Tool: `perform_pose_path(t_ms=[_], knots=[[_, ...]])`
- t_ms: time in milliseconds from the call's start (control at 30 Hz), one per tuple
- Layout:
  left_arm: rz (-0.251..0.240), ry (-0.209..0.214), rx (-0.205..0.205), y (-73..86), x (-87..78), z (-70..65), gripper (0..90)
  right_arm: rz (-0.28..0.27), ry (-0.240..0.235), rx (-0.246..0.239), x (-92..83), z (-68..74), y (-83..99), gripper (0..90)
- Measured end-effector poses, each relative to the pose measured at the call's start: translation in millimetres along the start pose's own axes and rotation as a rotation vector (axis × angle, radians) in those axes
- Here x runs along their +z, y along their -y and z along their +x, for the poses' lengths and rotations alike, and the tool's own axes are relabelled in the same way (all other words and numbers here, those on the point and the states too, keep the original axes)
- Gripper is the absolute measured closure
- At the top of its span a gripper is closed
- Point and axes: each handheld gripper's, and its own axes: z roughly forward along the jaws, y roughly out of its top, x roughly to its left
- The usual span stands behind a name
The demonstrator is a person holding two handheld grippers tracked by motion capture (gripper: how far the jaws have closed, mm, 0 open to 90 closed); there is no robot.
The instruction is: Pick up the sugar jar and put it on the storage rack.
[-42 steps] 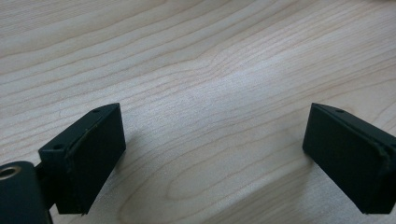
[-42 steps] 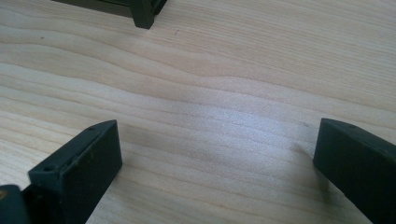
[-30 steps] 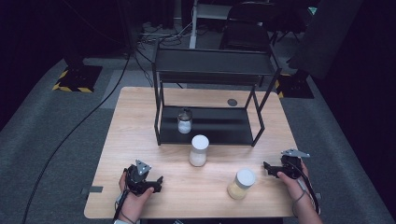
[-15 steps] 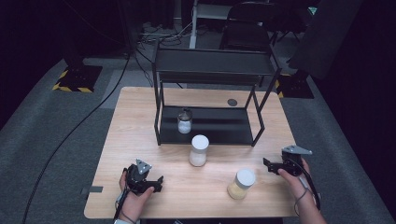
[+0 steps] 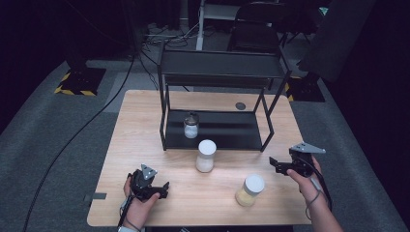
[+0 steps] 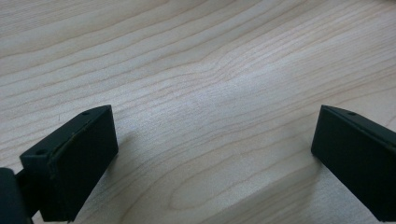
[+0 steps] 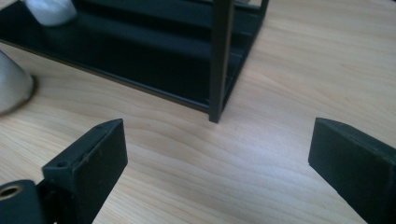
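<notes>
A black two-tier rack [image 5: 217, 140] stands at the back of the wooden table [image 5: 145, 125]. On its lower shelf sits a small glass jar [image 5: 191, 126]. In front of the rack stands a white-lidded jar with white contents [image 5: 206, 155], and nearer the front a white-lidded jar with yellow contents [image 5: 250, 190]. My left gripper [image 5: 163, 188] rests open at the front left, its jaws wide apart over bare wood [image 6: 212, 154]. My right gripper [image 5: 274, 164] is held open at the right, facing the rack's front right leg [image 7: 219, 60], with nothing between its jaws [image 7: 217, 158].
A small dark disc [image 5: 240, 106] lies on the table behind the rack. In the right gripper view the white jar [image 7: 14, 88] shows at the left edge and the small glass jar [image 7: 49, 11] at the top left. Cables cross the grey floor [image 5: 72, 140] to the left.
My right gripper has risen slightly off the table and stayed open. The left gripper and the jars have not moved.
</notes>
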Motion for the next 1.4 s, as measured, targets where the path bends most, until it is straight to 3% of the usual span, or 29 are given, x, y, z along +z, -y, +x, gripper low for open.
perform_pose_path(t_ms=[233, 400, 1000, 1400], knots=[[0.002, 0.001, 0.001, -0.6, 0.1, 0.5, 0.5, -0.018, 0.000, -0.035, -8.2, 13.4, -16.5, 4.1], [0.002, 0.001, 0.001, -0.6, 0.1, 0.4, 0.5, -0.045, 0.007, -0.027, -11.6, 22.7, -23.3, 4.0], [0.002, 0.001, 0.001, -0.6, 0.1, 0.5, 0.5, -0.102, -0.057, -0.088, -17.5, 45.9, -56.4, 4.0], [0.001, 0.003, 0.001, -0.4, 0.1, 1.0, 0.5, -0.110, -0.113, -0.119, -8.4, 62.2, -77.8, 3.8]])
